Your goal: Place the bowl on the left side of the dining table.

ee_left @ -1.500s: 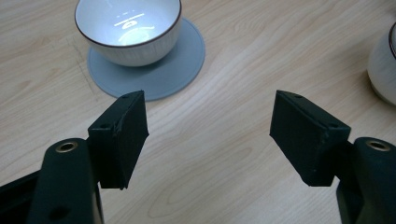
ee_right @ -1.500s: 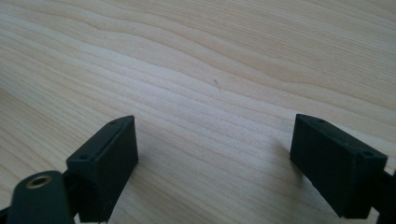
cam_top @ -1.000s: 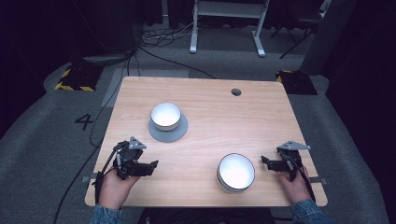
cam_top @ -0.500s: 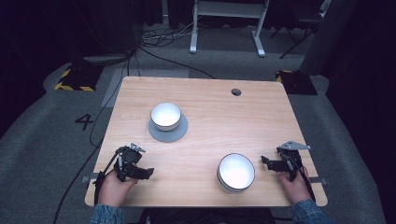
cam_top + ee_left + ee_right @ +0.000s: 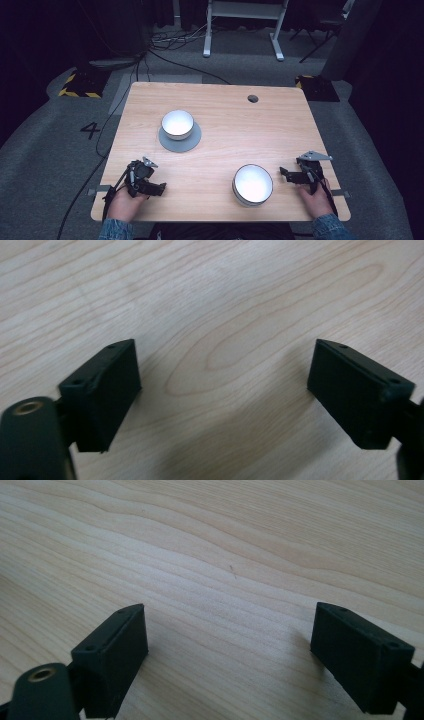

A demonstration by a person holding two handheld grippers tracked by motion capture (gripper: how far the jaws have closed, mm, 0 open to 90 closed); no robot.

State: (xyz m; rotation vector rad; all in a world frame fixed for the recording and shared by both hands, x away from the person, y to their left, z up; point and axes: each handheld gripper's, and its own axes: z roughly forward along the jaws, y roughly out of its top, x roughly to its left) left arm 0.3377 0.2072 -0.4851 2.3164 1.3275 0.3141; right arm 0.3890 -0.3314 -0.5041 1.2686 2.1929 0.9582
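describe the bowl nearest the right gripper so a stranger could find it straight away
Start at the wooden table and go to its near edge, right of the middle. The white bowl sits there on bare wood; the other bowl, farther back, rests on a grey saucer.

Grey saucer [image 5: 180, 142] under far bowl [image 5: 177, 123]; floor cables [image 5: 170, 42].

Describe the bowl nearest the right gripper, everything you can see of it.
The bowl is round, white inside and glossy, with a darker grey outer wall showing at its near side. It looks empty and stands upright, directly on the wooden table near the front edge, right of centre. Nothing touches it: the right gripper points at it from the right, jaws open, with a gap between.
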